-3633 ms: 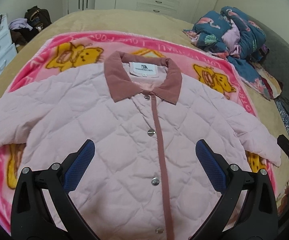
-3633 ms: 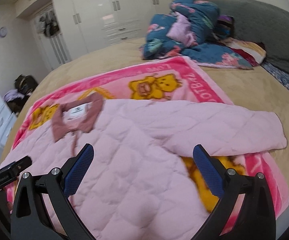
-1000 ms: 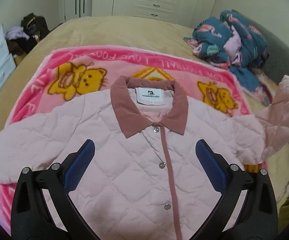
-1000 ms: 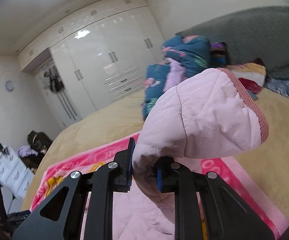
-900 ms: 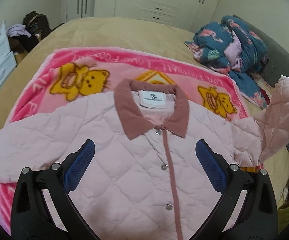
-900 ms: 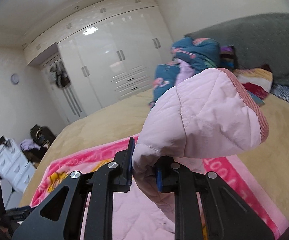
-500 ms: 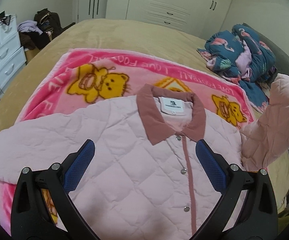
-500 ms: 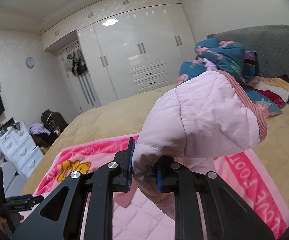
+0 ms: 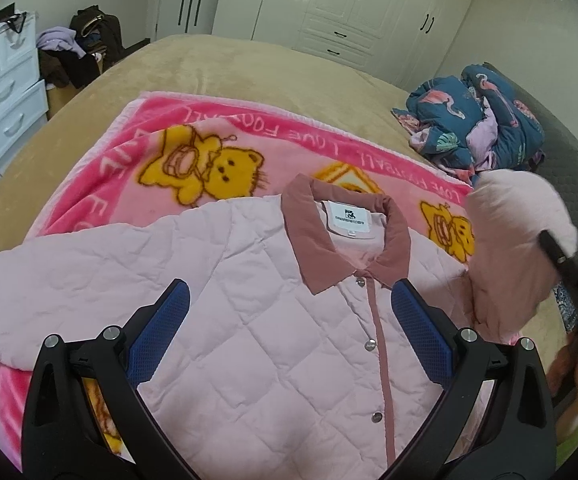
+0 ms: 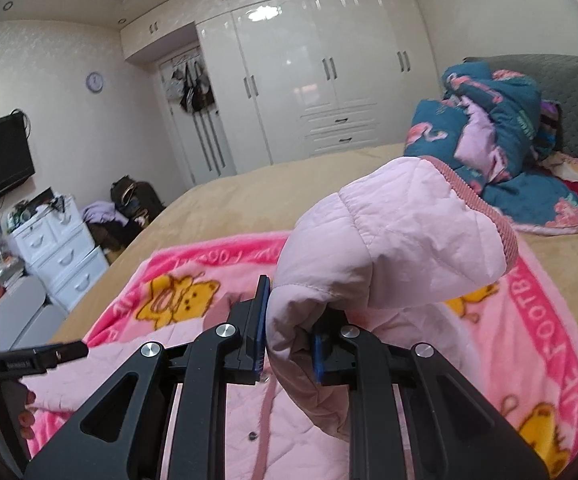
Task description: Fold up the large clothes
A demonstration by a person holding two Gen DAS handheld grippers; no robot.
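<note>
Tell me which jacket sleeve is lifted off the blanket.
The sleeve clamped in the right gripper, cuff raised; the other sleeve lies flat.

Blanket (image 9: pixel 249 128) border — "LOVE FOOTBALL"; collar label (image 9: pixel 349 221) print unreadable.

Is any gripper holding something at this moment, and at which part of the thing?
The right gripper is shut on the pink jacket, pinching one sleeve near its cuff end. The left gripper is open above the jacket and holds nothing.

Black plastic tool (image 9: pixel 287 338) frames, blue textured pads (image 9: pixel 419 338), silver round screws at the joints
</note>
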